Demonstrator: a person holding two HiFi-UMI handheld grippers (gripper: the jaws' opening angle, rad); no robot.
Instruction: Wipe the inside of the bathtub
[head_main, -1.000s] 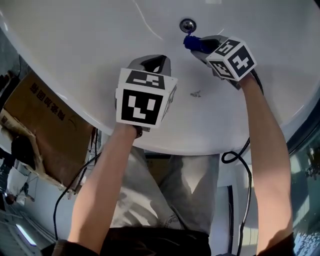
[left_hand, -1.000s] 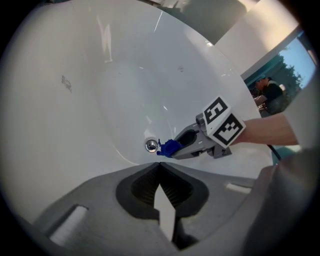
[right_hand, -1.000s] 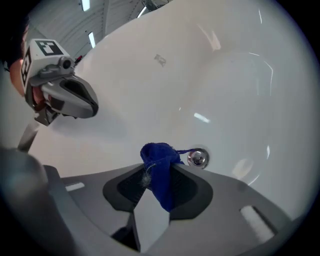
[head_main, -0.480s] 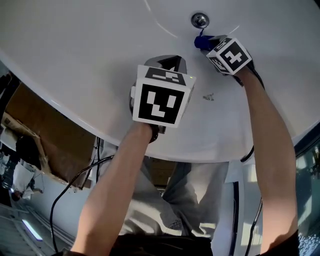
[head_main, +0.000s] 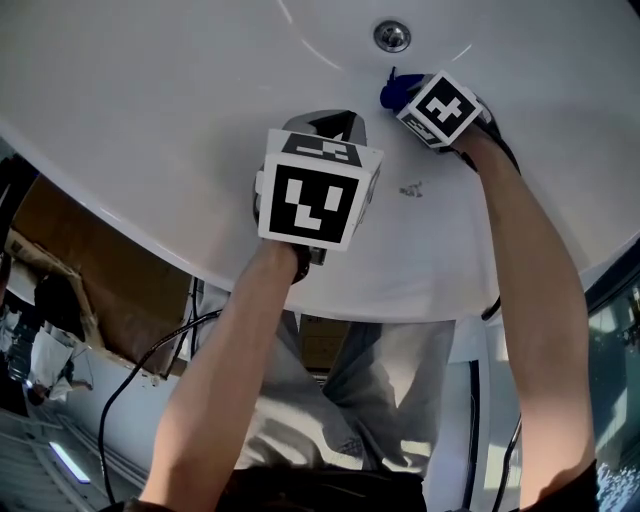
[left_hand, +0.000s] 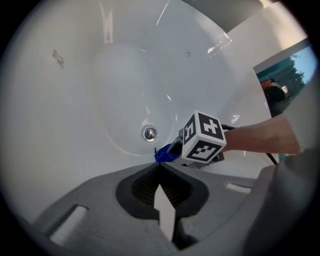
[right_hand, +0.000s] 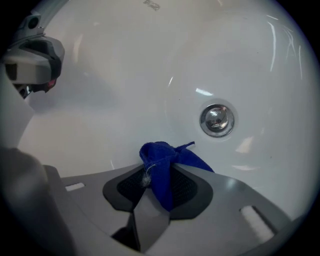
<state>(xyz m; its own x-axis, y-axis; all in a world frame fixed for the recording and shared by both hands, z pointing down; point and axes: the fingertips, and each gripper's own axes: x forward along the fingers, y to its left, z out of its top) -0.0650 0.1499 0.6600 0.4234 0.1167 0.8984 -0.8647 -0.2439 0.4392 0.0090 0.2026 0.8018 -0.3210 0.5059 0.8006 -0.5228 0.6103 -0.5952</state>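
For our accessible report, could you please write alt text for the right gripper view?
The right gripper grips a blue cloth between its fingers, just short of the round metal drain in the white bathtub. The left gripper shows at upper left.

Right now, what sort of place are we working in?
Likely a bathroom, perhaps still being fitted out: a white bathtub with a chrome drain, and a cardboard box beside it.

Brown cardboard box (head_main: 95, 265) sits L of tub (head_main: 150, 100), under its rim. Glass pane (head_main: 615, 325) R of tub. Daylight, bright.
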